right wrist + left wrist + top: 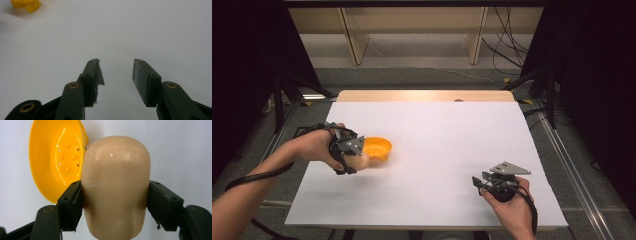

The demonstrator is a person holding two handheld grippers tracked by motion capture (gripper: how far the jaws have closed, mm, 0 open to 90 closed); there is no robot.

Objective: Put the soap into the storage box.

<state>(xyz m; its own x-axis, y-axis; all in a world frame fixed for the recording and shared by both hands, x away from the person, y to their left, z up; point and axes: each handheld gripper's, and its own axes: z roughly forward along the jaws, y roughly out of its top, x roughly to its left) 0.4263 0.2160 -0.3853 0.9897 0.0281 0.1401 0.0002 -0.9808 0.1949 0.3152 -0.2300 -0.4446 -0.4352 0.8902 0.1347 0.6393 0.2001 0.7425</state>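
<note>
The white worktop [427,165] gives me plenty of room, so a collision out there is not my worry. My left gripper [357,154] sits at about nine o'clock on the sheet, just beside the yellow dish [377,148], which lies on the worktop toward three o'clock of it. In the left gripper view the fingers [72,205] are clamped on the flanks of a tan soap bar [115,187], and the dish [53,160] shows up at eleven o'clock, close behind the bar's rounded end.

The risk I see is slip: the bar is smooth and curved, the pads hold it low on its sides, and a twist of the hand could squirt it out. If I push forward, the bar may nudge the light dish away or tip it.

My right gripper [484,183] rests near five o'clock, fingers [144,80] spread apart with nothing between them, well apart from the dish.
</note>
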